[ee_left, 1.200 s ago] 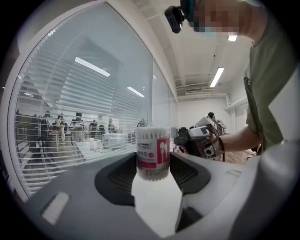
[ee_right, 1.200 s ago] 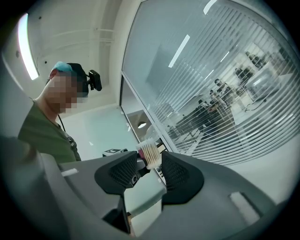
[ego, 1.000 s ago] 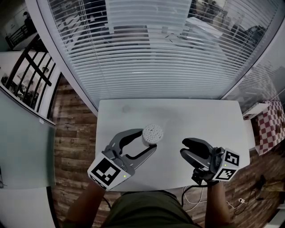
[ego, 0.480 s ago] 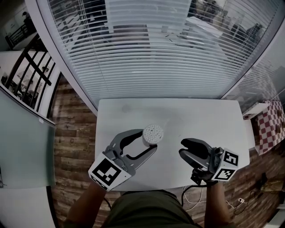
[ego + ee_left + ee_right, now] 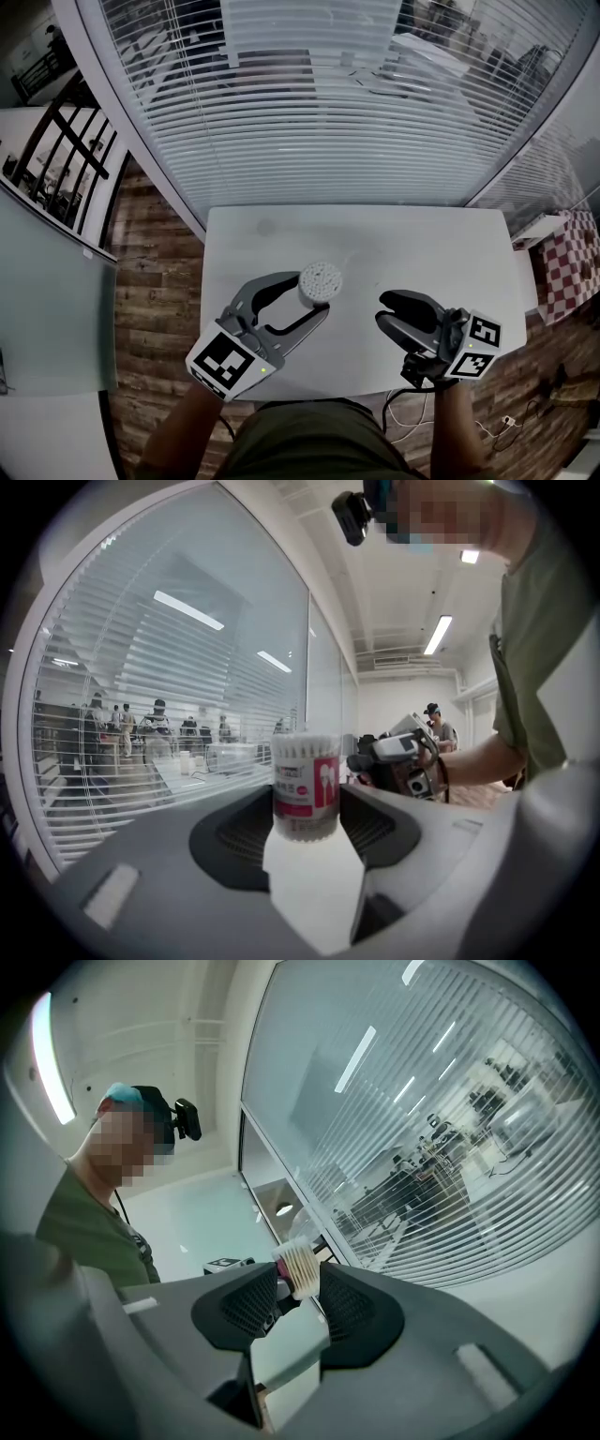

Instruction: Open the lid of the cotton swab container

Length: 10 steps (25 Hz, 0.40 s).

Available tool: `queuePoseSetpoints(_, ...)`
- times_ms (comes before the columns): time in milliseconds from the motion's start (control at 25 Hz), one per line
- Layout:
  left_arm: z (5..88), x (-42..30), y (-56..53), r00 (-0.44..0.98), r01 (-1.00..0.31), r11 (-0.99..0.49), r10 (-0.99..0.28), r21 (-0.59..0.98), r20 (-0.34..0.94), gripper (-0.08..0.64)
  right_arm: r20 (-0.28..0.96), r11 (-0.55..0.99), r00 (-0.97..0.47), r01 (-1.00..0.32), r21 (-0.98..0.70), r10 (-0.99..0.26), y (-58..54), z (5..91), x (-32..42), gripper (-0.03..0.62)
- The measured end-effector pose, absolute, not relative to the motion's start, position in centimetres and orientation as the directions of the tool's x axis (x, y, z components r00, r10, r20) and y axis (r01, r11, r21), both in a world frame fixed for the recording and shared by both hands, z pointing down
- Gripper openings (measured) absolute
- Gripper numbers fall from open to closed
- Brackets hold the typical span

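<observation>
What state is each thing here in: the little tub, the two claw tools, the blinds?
cotton swab container: upright on the table, clear lid apparently still on.
left gripper: closed on the container's sides.
right gripper: empty, jaws apart, though they have just been closing a little.
blinds: lowered.

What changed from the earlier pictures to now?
Very little. The right gripper has just been closing its jaws a bit, with nothing between them to hold. The left gripper kept its jaws on the cotton swab container, which stayed upright in the same spot on the table. Neither gripper visibly moved across the table.
</observation>
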<state>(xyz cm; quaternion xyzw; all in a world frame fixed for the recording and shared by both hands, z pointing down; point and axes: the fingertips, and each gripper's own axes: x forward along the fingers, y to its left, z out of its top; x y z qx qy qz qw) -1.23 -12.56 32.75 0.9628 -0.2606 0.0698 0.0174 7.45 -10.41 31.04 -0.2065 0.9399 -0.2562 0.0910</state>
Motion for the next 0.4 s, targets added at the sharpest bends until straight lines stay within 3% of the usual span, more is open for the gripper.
queuePoseSetpoints(400,32.95,-1.17,-12.63,0.851,-0.509,-0.861,-0.502,0.003,0.150,0.229,-0.064,0.781,-0.899,-0.339,-0.525,-0.434,-10.46,31.29,7.57,0.152)
